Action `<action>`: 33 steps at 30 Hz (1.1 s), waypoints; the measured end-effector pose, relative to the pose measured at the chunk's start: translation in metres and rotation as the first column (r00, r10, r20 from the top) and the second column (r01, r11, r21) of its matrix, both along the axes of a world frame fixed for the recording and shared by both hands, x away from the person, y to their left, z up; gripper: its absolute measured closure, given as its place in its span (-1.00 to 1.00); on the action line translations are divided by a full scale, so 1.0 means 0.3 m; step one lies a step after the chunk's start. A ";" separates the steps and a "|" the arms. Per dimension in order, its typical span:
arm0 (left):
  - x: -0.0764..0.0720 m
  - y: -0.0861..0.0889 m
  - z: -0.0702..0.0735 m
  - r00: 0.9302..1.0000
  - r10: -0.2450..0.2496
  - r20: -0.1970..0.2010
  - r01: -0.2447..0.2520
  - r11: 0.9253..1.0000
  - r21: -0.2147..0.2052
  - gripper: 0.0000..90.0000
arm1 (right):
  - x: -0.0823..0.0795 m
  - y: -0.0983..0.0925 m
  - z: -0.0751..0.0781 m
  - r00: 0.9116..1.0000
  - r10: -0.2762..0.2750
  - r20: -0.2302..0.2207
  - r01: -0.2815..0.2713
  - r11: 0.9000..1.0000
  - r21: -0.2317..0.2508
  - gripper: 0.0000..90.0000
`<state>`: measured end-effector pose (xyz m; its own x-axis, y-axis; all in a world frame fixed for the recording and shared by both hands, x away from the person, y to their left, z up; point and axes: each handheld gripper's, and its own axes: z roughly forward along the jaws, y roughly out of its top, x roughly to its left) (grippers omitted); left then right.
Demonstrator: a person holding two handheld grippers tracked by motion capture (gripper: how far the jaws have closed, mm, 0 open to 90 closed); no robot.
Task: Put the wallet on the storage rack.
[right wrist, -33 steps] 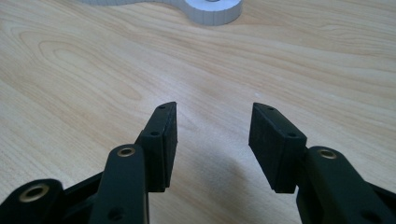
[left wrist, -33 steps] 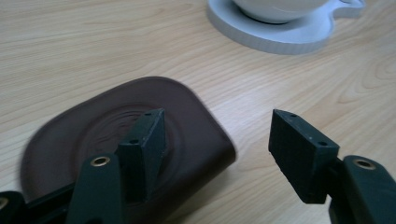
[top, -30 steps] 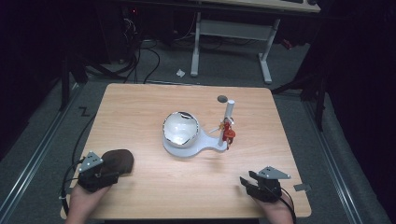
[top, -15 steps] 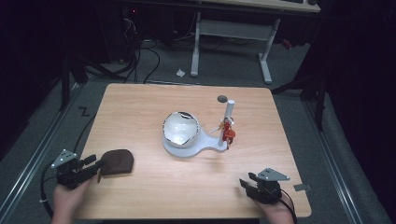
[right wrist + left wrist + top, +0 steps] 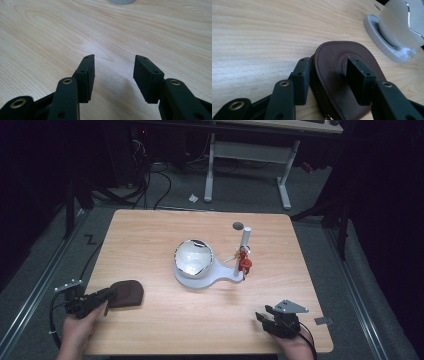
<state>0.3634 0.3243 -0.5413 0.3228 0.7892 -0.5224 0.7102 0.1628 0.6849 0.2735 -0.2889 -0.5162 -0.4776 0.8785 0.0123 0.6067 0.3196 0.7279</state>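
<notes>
High view: the brown leather pouch (image 5: 126, 293) lies flat near the front left corner of the wooden table (image 5: 150, 240). The left gripper (image 5: 106, 294) reaches it from the left edge. The right gripper (image 5: 261, 316) rests at the front right, well apart from the pouch. A white stand (image 5: 205, 279) with a round mirror (image 5: 193, 257) occupies the table centre.

Left gripper view: the jaws straddle the pouch's zippered edge and have just been closing. One pad sits against the zipper side; the other lies over the top face. Whether they press firmly cannot be determined.

Right gripper view: the jaws stand about half open over bare wood, holding nothing.
</notes>
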 end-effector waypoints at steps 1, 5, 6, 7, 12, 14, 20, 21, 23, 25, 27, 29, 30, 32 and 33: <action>0.001 0.001 -0.004 1.000 -0.007 -0.014 0.007 1.000 -0.019 0.22 | 0.000 -0.002 0.000 1.000 -0.002 0.000 0.002 1.000 0.003 0.16; -0.004 -0.005 -0.006 1.000 -0.023 -0.005 0.023 1.000 -0.016 0.30 | 0.000 -0.005 0.000 1.000 -0.009 -0.002 0.009 1.000 0.007 0.16; -0.004 -0.004 -0.006 1.000 -0.024 -0.004 0.024 1.000 -0.017 0.34 | 0.001 -0.004 -0.001 1.000 -0.010 -0.003 0.010 1.000 0.007 0.16; -0.004 -0.003 -0.007 1.000 -0.024 -0.007 0.024 1.000 -0.020 0.34 | 0.001 -0.004 -0.001 1.000 -0.010 -0.003 0.010 1.000 0.007 0.16; -0.010 -0.011 -0.003 1.000 -0.024 0.012 0.024 1.000 0.003 0.49 | -0.002 -0.003 0.001 1.000 -0.006 0.005 0.006 1.000 0.001 0.16; -0.013 -0.016 0.001 0.999 -0.032 0.018 0.032 0.999 0.008 0.53 | -0.002 -0.004 0.001 1.000 -0.005 0.006 0.005 1.000 0.002 0.16; -0.021 -0.034 0.018 0.998 -0.040 0.041 0.038 0.999 0.037 0.72 | -0.001 -0.008 0.002 1.000 -0.015 0.001 0.015 1.000 0.009 0.16; -0.023 -0.036 0.022 0.998 -0.040 0.046 0.038 0.999 0.039 0.73 | -0.001 -0.009 0.001 1.000 -0.015 0.001 0.015 1.000 0.009 0.16; -0.030 -0.039 0.031 0.997 -0.040 0.063 0.038 0.998 0.043 0.76 | 0.000 -0.010 0.000 1.000 -0.015 -0.001 0.015 1.000 0.007 0.16; -0.039 -0.042 0.048 0.995 -0.045 0.091 0.042 0.998 0.043 0.78 | 0.000 -0.010 0.001 1.000 -0.015 0.000 0.015 1.000 0.007 0.16; -0.049 -0.049 0.062 0.992 -0.050 0.117 0.044 0.997 0.057 0.80 | -0.001 -0.011 0.002 1.000 -0.016 0.003 0.016 1.000 0.007 0.16; -0.061 -0.057 0.078 0.988 -0.055 0.142 0.046 0.997 0.065 0.80 | -0.001 -0.012 0.002 1.000 -0.017 0.003 0.016 1.000 0.007 0.16; -0.066 -0.063 0.086 0.986 -0.056 0.155 0.045 0.997 0.070 0.82 | -0.001 -0.013 0.002 1.000 -0.017 0.002 0.017 1.000 0.008 0.16; -0.072 -0.071 0.097 0.983 -0.061 0.174 0.048 0.996 0.076 0.82 | -0.001 -0.013 0.002 1.000 -0.017 0.002 0.017 1.000 0.010 0.16; -0.075 -0.075 0.102 0.982 -0.063 0.181 0.050 0.996 0.075 0.83 | -0.001 -0.015 0.003 1.000 -0.018 0.002 0.018 1.000 0.010 0.16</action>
<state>0.3409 0.3019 -0.5109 0.4529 0.7993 -0.3950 0.5788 0.0733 0.8121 0.2731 -0.2934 -0.5154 -0.4613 0.8870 0.0196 0.6105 0.3013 0.7324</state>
